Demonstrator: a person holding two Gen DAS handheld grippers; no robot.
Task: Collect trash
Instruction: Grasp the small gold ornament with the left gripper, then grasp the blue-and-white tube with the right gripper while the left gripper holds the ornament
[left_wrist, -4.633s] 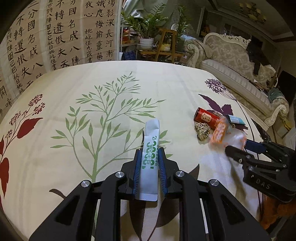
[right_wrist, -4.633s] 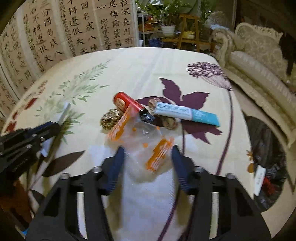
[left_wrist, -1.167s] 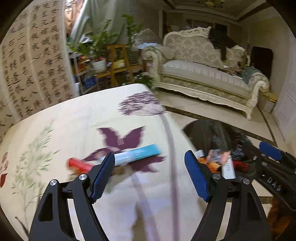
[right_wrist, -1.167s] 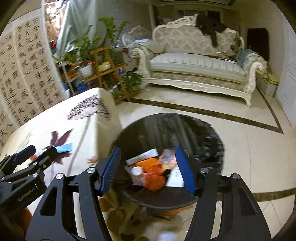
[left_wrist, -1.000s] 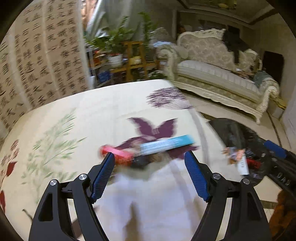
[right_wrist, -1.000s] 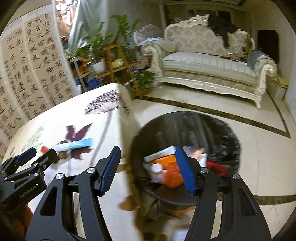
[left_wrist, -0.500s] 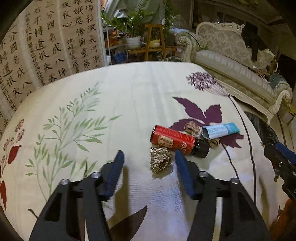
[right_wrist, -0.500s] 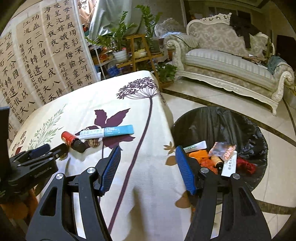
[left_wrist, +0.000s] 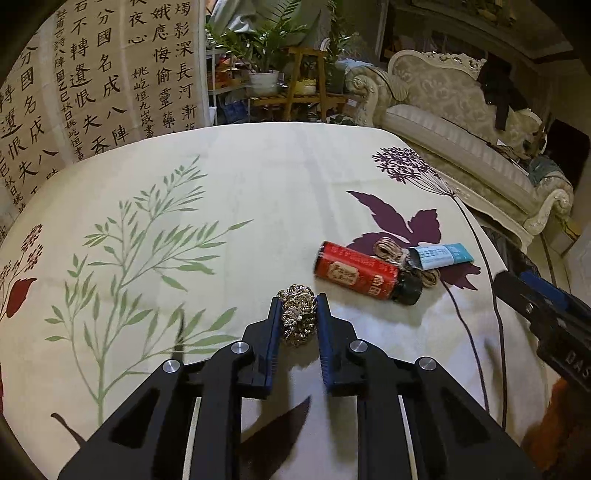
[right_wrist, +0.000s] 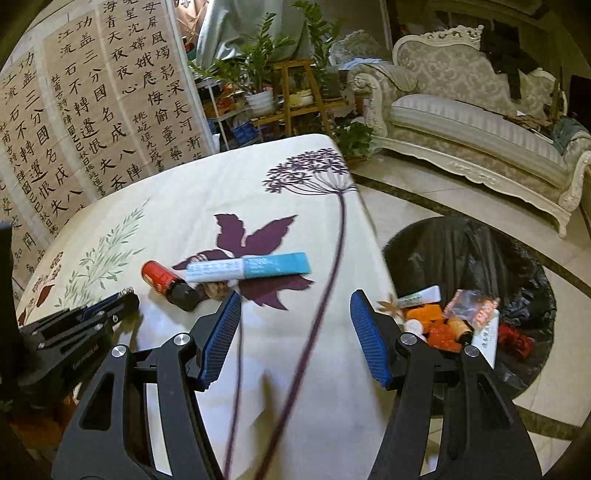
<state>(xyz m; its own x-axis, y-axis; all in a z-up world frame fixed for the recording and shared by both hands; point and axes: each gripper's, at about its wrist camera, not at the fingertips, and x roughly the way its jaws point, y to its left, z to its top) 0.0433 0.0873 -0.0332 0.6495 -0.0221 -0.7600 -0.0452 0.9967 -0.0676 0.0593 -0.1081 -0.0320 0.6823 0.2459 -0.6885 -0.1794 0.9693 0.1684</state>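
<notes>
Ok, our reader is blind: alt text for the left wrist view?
The left gripper is closing its jaws around a crumpled gold wad on a floral tablecloth. A red bottle and blue-white tube lie just beyond, to the right.

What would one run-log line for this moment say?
left hand-held gripper: closing on gold scrubber | right hand-held gripper: open, empty | bottle, tube: on table

Blue tube (right_wrist: 247, 268) beside red bottle (right_wrist: 168, 282) on tablecloth (right_wrist: 207, 192), black bin (right_wrist: 480, 258) holding trash
</notes>
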